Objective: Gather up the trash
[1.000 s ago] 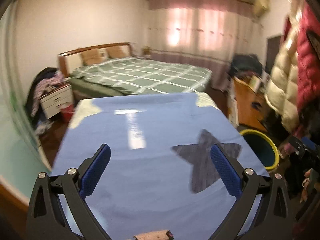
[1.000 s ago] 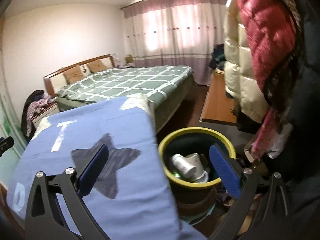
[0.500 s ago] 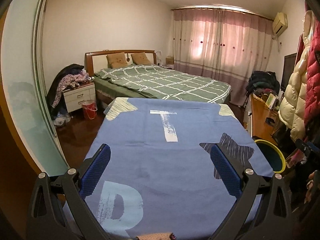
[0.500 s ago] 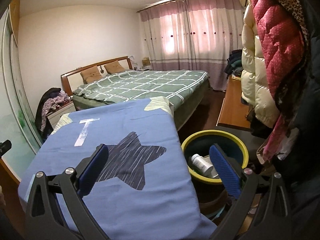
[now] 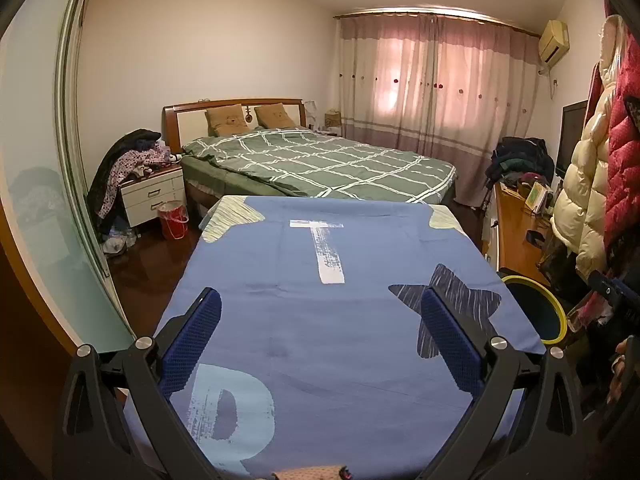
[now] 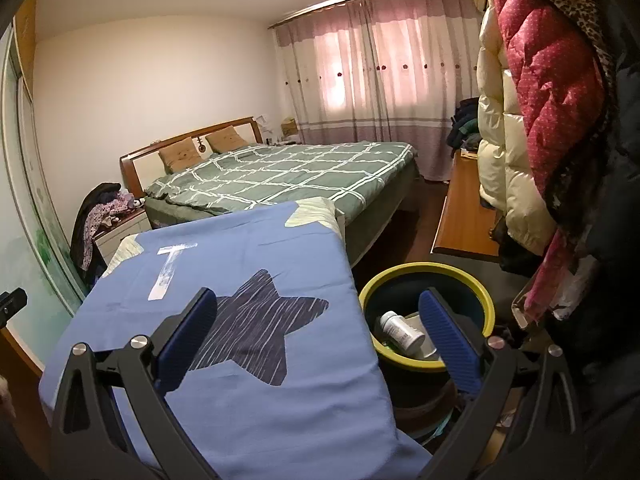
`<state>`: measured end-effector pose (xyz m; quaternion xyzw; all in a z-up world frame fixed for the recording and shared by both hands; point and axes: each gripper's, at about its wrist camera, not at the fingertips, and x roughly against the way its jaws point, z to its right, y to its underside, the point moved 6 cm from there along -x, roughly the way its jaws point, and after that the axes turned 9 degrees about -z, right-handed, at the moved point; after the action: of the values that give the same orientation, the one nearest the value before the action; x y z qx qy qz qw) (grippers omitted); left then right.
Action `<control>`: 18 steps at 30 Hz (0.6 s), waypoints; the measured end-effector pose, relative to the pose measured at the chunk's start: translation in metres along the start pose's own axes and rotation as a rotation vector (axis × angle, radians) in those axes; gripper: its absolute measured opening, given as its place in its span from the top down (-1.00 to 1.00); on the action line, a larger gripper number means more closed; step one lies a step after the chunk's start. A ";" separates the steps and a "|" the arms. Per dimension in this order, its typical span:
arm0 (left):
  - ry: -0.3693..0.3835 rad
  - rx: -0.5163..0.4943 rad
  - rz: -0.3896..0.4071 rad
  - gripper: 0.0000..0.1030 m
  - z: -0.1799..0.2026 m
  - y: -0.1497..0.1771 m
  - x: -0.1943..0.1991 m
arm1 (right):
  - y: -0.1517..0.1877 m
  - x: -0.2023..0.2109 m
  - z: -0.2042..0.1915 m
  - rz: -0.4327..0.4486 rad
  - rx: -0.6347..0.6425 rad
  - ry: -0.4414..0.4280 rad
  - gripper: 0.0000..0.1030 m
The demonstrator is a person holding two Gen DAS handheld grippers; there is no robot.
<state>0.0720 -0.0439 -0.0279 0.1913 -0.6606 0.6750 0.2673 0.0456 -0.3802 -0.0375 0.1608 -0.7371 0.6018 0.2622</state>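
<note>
Yellow-rimmed bin (image 6: 424, 272) beside blue cloth (image 6: 240, 360)

1. My left gripper (image 5: 320, 320) has matt black plastic arms, blue pads (image 5: 450, 344) with a fine dimpled texture, and shiny metal screw heads.
2. The right gripper's (image 6: 316, 326) pads look ribbed instead.
3. The blue cloth (image 5: 340, 344) over the table is matt woven cotton, faintly creased, with rough-brushed prints.
4. The bin (image 6: 460, 280) looks like smooth plastic with a yellow rim; the white bottle (image 6: 400, 330) inside is glossy plastic with a paper label.
5. The floor (image 5: 148, 272) is dark polished wood.
6. The hanging jackets (image 6: 540, 92) are quilted, slightly shiny fabric.
</note>
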 end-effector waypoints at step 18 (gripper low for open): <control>-0.003 0.005 -0.006 -0.91 0.001 0.001 -0.003 | 0.000 -0.001 -0.003 -0.005 0.006 0.001 -0.87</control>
<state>0.0738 -0.0455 -0.0307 0.1949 -0.6587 0.6755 0.2682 0.0470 -0.3779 -0.0372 0.1631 -0.7349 0.6033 0.2634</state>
